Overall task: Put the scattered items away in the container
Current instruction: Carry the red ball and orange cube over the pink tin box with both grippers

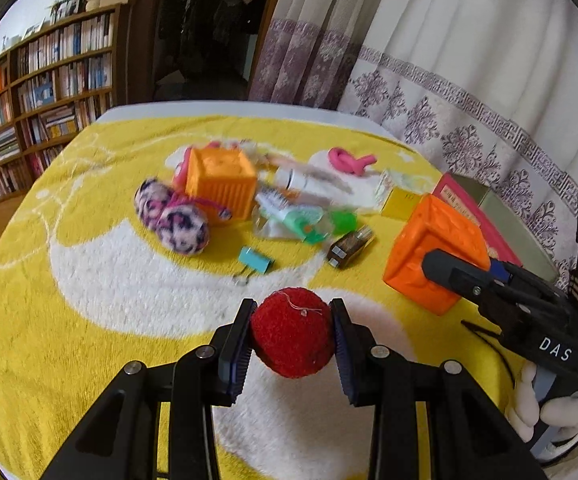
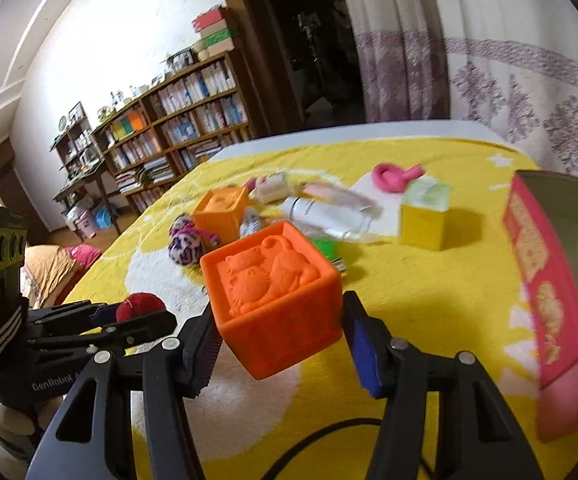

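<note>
Two grippers are loaded at once. In the left wrist view my left gripper (image 1: 292, 334) sits at lower centre, its pads pressed on either side of a red ball (image 1: 292, 332) held above the towel (image 1: 29, 340). My right gripper (image 2: 279, 340), at lower centre of the right wrist view, clamps an orange cube (image 2: 273, 296), cat relief up; the cube is tipped a little.

The move turns on the box (image 2: 561, 216), which I judge to be the container: it lies at the right edge of both views, pink-walled with a grey-green inside, its long side running from near to far. It is to the right of both tools, and the right gripper is nearer, so I would drop the cube first. The left one must reach past the right gripper to get there; that crossing is the main risk.

Going left to right across the middle of the left wrist view: two purple pompoms (image 1: 173, 216), a second cube (image 1: 223, 188), a teal clip (image 1: 255, 260), a white bottle (image 1: 293, 178), green packaging (image 1: 309, 224), a pink knot (image 1: 349, 160) and a yellow carton (image 1: 399, 202). The carton stands just beside the box's far end, off my direct path, I think.
</note>
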Tool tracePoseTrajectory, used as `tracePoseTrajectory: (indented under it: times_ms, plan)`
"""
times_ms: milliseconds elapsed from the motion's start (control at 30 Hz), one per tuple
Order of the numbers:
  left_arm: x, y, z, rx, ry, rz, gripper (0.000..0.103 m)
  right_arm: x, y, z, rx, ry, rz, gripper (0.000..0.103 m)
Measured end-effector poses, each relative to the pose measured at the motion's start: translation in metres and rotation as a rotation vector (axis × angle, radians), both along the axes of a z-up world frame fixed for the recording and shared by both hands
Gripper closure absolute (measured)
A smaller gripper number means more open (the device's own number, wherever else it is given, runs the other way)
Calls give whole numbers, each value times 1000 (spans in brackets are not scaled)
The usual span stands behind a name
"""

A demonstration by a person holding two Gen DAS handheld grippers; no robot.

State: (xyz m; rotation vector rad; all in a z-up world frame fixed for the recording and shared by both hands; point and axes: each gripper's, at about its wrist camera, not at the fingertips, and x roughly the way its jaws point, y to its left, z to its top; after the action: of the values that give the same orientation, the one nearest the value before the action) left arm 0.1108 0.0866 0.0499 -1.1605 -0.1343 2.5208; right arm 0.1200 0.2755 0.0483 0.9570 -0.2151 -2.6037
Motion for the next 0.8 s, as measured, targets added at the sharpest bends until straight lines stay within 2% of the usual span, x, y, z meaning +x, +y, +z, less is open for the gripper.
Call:
tracePoseTrajectory:
  times_ms: [367, 800]
  plan:
    - [-2, 48, 29, 14, 58, -106, 65, 28, 70, 25, -3, 86, -222, 42]
    - [1, 141, 57, 19, 119, -290, 65, 58, 176, 35, 99, 121, -576, 42]
